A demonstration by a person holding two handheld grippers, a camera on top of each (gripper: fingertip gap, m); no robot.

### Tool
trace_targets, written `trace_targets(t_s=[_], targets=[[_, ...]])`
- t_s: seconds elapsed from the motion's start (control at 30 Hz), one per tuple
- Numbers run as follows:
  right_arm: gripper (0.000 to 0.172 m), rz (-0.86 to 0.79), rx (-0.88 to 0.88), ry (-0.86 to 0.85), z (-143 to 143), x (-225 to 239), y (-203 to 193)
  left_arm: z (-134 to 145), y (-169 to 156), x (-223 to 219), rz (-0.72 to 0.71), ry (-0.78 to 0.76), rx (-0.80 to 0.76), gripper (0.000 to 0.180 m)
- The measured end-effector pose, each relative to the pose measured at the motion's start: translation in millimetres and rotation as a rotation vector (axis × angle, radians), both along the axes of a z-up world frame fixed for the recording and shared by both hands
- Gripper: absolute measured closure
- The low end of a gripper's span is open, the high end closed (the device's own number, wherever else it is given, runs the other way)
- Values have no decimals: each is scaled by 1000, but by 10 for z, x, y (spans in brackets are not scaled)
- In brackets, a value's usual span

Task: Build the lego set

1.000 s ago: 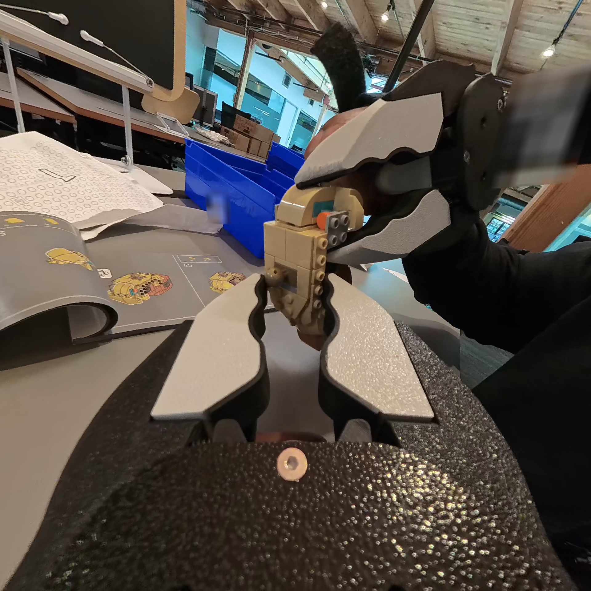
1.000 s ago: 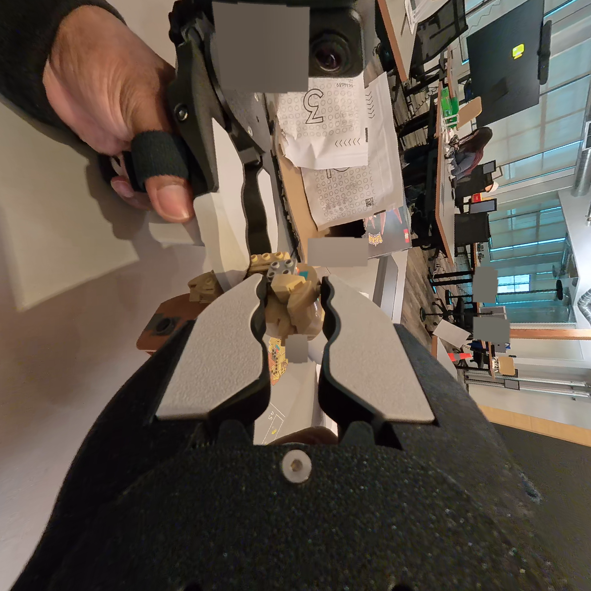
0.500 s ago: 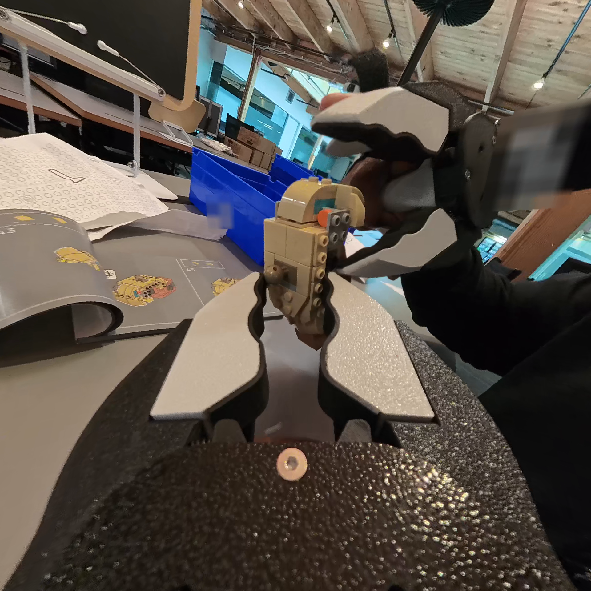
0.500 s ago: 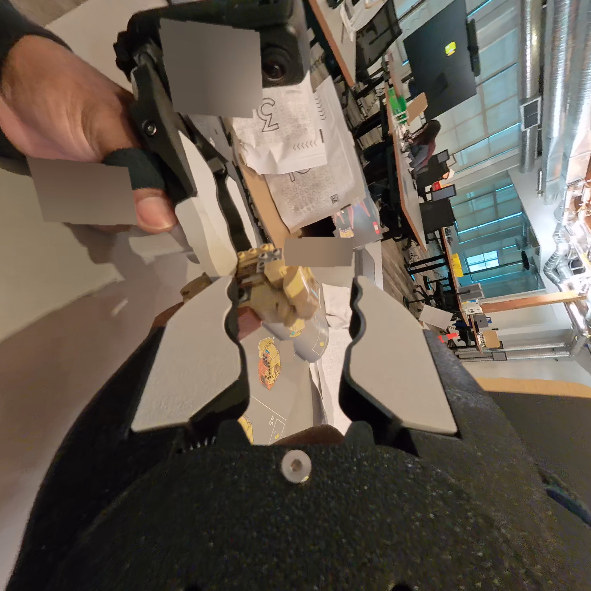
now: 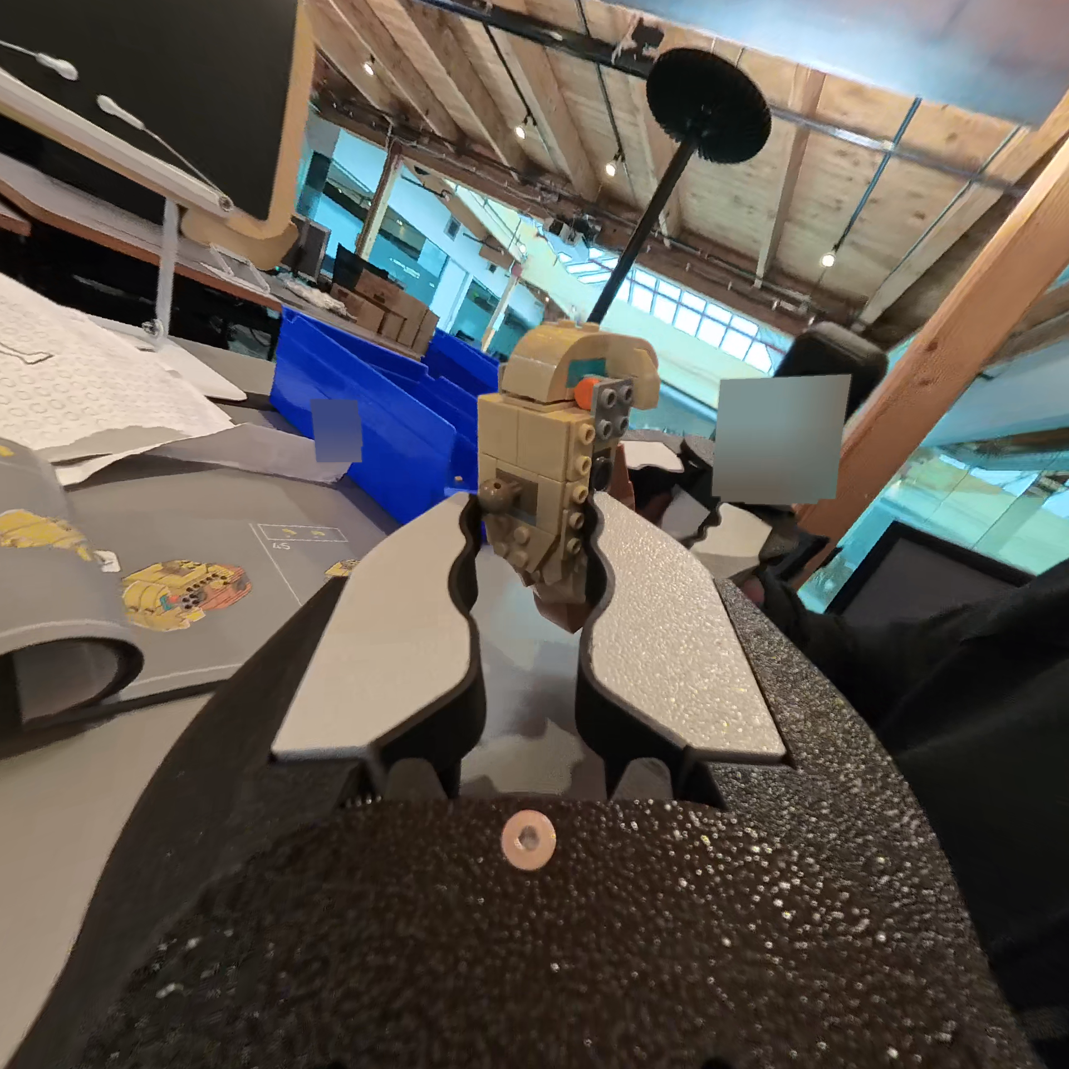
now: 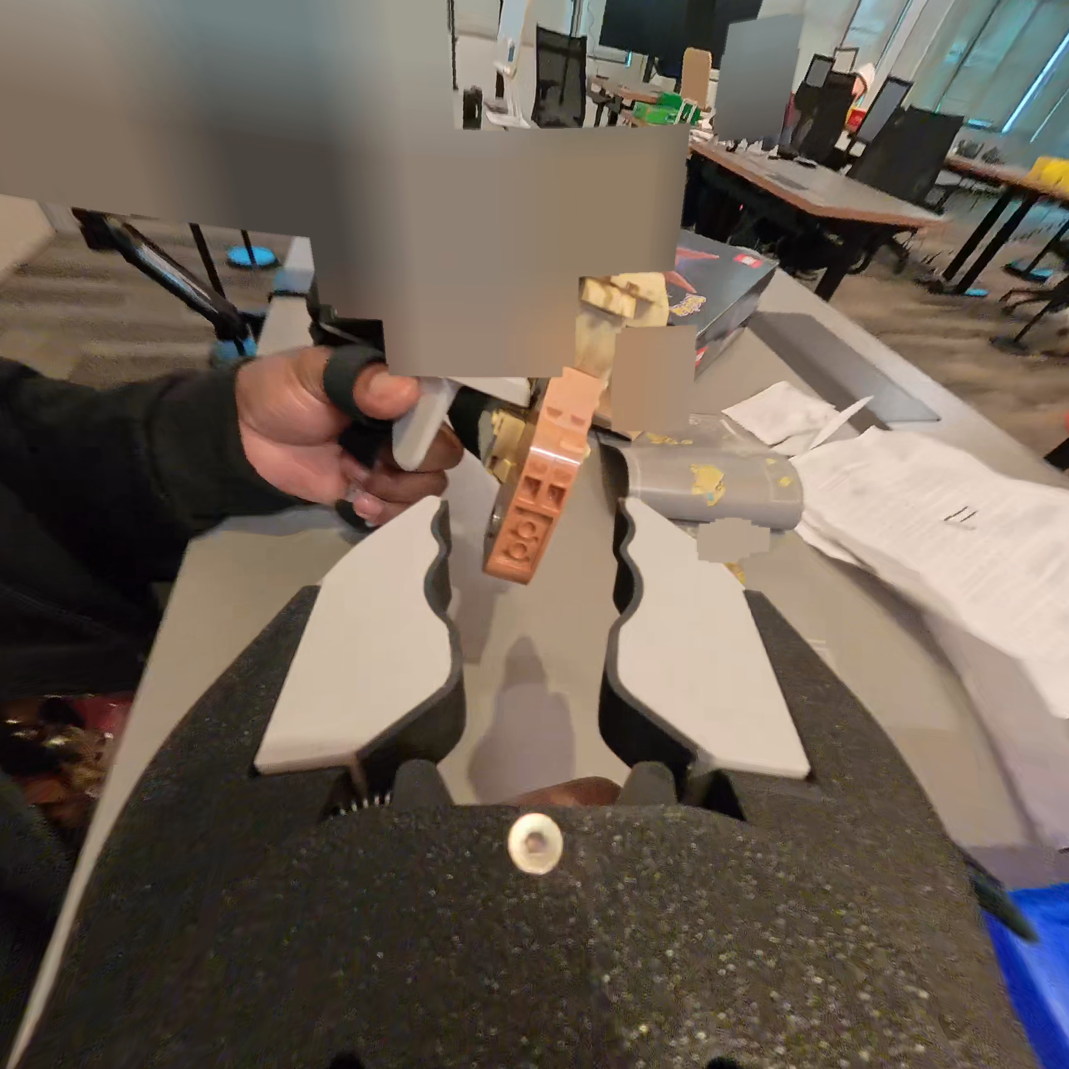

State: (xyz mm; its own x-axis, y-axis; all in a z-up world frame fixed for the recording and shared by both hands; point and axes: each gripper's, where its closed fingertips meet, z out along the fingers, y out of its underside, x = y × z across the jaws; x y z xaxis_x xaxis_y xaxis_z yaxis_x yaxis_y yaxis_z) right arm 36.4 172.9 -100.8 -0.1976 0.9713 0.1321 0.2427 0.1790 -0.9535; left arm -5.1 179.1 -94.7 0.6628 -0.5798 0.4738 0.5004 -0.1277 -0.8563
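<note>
Right now my left gripper [image 5: 529, 555] is clenched on a tan brick model [image 5: 549, 457], both pads pressed against its lower, tapered end. The model stands nearly upright above the grey table [image 5: 69, 821], its long axis running up and down with a slight lean. Its rounded cap, with a teal patch and an orange stud beside a small dark grey studded plate, points toward the ceiling, and its brown tip points down between my fingers. A round knob sticks out to the left just above my left fingertip, and a column of studs runs down its right edge.

From the right wrist view the same model [image 6: 541, 491] shows its salmon-brown underside, long axis running away from me, the near end hanging between my right fingers. My right gripper [image 6: 529, 541] is released: its pads stand apart from the model on both sides and grasp nothing.

An open instruction booklet [image 5: 173, 578] lies left of the model, white printed sheets [image 5: 75, 393] lie behind it, and blue bins [image 5: 370, 416] stand farther back.
</note>
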Motion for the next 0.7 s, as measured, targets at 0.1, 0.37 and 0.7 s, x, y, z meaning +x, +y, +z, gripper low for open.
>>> trace_targets(t_s=[0.1,0.37,0.7], targets=[[127,-7,-89,3,-15,89,25,7,56,142,-22,96,-2,148],[151,-9,-180,10,-136,214,85,-9,144,386,-66,205,-17,147],[154,-5,-343,153,-39,307,181,103,175,413,-61,131,28,134]])
